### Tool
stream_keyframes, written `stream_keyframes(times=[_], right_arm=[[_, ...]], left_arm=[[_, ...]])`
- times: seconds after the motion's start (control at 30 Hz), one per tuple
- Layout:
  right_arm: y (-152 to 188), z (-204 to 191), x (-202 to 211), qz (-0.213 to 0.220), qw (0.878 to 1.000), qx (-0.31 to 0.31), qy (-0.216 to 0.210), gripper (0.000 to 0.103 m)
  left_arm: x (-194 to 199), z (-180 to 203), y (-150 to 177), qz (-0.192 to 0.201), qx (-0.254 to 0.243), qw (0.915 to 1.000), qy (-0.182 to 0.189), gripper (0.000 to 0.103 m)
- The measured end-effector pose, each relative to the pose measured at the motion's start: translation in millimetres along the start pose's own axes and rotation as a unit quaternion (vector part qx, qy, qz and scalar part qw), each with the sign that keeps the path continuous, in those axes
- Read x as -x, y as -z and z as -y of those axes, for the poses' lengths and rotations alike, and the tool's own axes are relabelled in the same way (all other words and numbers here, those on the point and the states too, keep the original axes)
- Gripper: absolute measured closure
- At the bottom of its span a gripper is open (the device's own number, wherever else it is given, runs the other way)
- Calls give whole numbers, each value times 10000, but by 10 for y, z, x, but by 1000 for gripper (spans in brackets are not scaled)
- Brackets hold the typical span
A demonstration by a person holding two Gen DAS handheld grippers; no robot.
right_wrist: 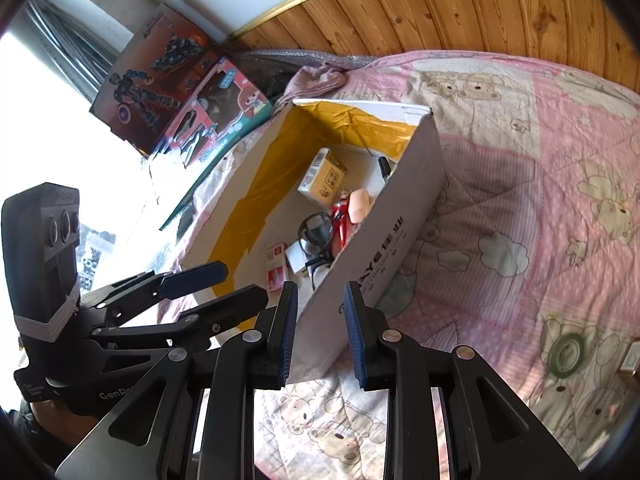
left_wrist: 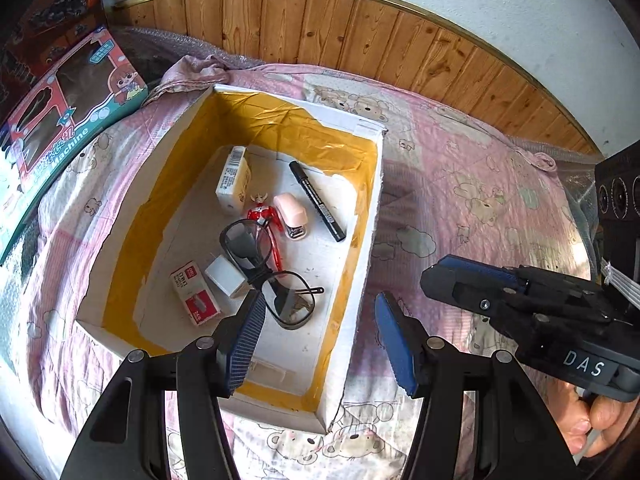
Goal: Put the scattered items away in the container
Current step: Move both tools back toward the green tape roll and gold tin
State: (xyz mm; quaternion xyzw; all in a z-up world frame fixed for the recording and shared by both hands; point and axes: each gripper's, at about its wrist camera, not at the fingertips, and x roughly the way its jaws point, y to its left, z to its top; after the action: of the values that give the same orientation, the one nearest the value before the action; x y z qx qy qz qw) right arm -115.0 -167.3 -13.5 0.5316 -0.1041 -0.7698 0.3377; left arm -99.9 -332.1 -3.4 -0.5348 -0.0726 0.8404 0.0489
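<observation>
Box [left_wrist: 362, 216]: white cardboard, open top, yellow tape lining the inner walls, set on the pink bear-print quilt [left_wrist: 460, 184].
Contents: black-framed glasses [left_wrist: 266, 270] over a red toy figure [left_wrist: 262, 214]; pink mini stapler [left_wrist: 291, 216]; black marker [left_wrist: 317, 200] near the right wall; yellow-and-white carton [left_wrist: 233, 180] toward the far end; red staple box [left_wrist: 195, 294] beside a small white block [left_wrist: 226, 276].
Left gripper [left_wrist: 320, 340]: above the near end of the box, jaws apart, empty.
Right gripper [right_wrist: 320, 334]: outside the box's near corner, jaws apart, empty.
Beyond: green tape roll [right_wrist: 565, 354] on the quilt at right; toy cartons [right_wrist: 208, 108] at the far left.
</observation>
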Motion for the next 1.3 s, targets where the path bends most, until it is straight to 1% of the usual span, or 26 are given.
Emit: stream_keyframes(times=[0.27, 0.37, 0.47, 0.67, 0.8, 0.9, 0.93, 1.0, 1.1, 1.2, 1.3], right_arm=[[283, 305, 235, 173, 9988, -436, 130, 76], [399, 492, 367, 302, 9969, -698, 215, 76], [529, 729, 512, 436, 9932, -1001, 398, 76], [780, 1180, 829, 671, 9814, -1562, 891, 76], [912, 1449, 1085, 929, 9695, -1887, 1261, 76], [976, 1619, 1261, 1109, 9586, -2056, 1631, 76], [993, 1678, 1311, 1163, 9543, -2117, 1761, 74], [1024, 1792, 1385, 1254, 9451, -2241, 2021, 61], [1061, 1948, 1444, 1337, 9332, -2392, 2325, 51], [1055, 2094, 1439, 1291, 9252, -2468, 2579, 49], [1014, 2206, 1393, 1197, 9212, -2411, 2809, 48]], left_arm=[[-17, 300, 25, -38, -328, 9993, 184, 44], [-61, 447, 36, -102, -477, 9984, 274, 44], [-130, 636, 61, -202, -660, 9969, 380, 44], [-316, 1037, 97, -416, -1041, 9920, 589, 44], [-462, 1269, 103, -575, -1208, 9881, 761, 44], [-587, 1451, 103, -713, -1307, 9848, 896, 44], [-630, 1511, 105, -762, -1335, 9834, 965, 44], [-727, 1645, 109, -854, -1413, 9804, 1072, 44], [-904, 1838, 122, -990, -1543, 9763, 1147, 40], [-1128, 1987, 141, -1177, -1566, 9732, 1205, 39], [-1358, 2092, 161, -1339, -1504, 9714, 1257, 39]])
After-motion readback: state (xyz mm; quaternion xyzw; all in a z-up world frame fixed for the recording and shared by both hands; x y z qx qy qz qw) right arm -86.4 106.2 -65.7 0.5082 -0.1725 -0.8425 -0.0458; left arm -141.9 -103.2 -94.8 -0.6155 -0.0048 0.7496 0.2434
